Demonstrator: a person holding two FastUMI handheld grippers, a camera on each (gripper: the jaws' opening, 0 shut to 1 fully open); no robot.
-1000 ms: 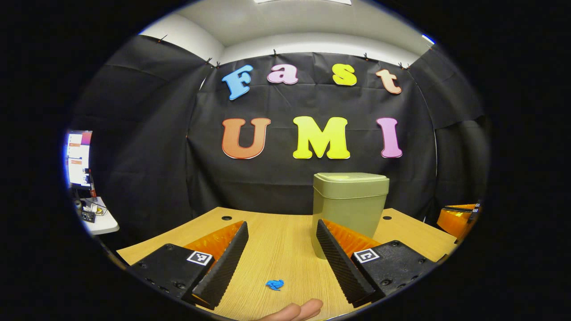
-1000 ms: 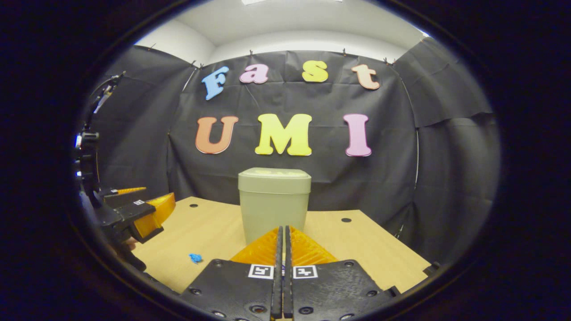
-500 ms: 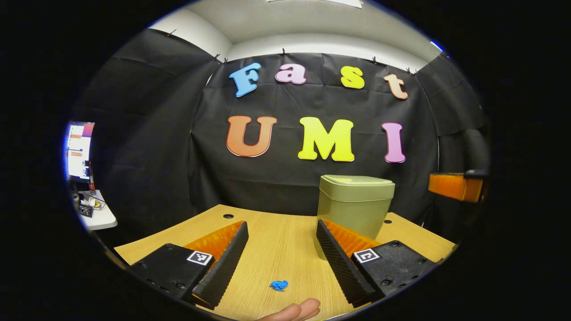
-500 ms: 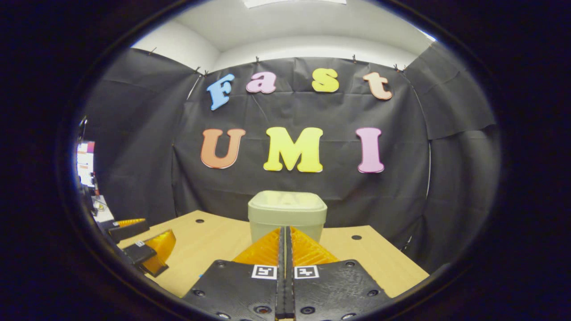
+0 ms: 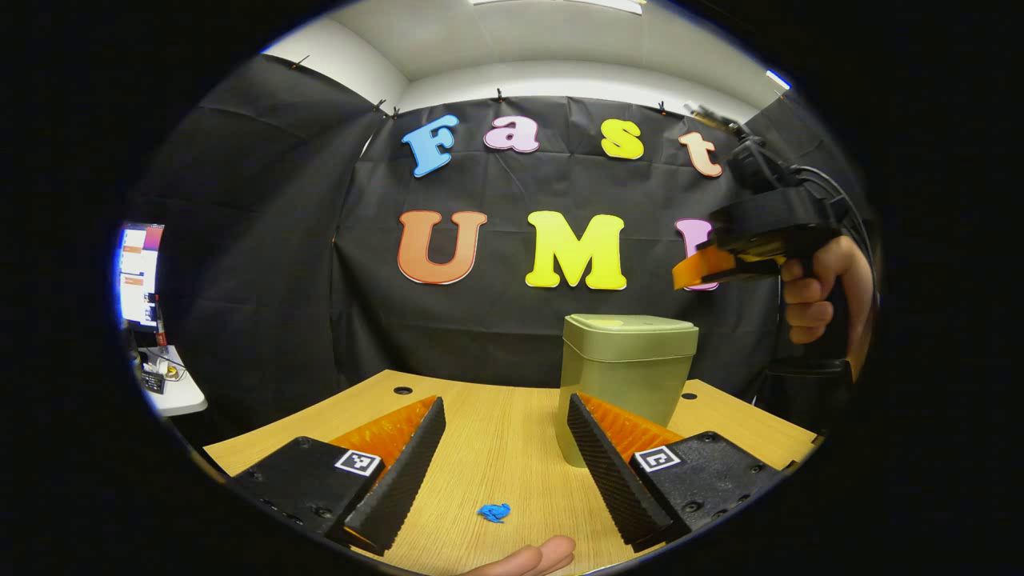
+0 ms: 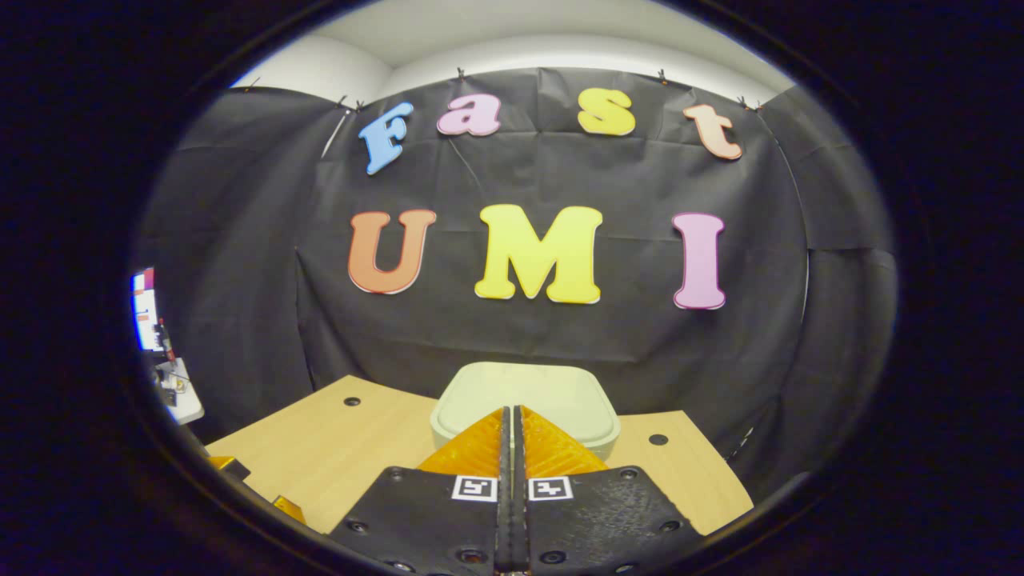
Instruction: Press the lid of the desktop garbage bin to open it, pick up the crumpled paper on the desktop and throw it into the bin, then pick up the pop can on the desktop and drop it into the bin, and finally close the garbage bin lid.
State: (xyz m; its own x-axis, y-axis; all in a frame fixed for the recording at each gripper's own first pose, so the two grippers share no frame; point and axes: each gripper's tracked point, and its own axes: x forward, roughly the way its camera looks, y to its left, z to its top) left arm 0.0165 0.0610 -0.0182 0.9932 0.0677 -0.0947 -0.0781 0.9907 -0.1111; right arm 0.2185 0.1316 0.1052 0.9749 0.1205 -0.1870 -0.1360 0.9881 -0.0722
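Observation:
A pale green garbage bin with its lid down stands on the wooden desk. In the left gripper view my left gripper hangs open low over the desk, the bin just behind its right finger, and a small blue crumpled paper lies on the desk between its fingers. A hand holds my right gripper in the air above and to the right of the bin. In the right gripper view my right gripper is shut with nothing in it, above the bin lid.
A fingertip shows at the bottom of the left gripper view. The desk has small round holes near its back corners. A side table with a monitor stands far left beyond the desk.
My right gripper has risen from desk level to above the bin and moved closer to it, staying shut. My left gripper has hardly moved.

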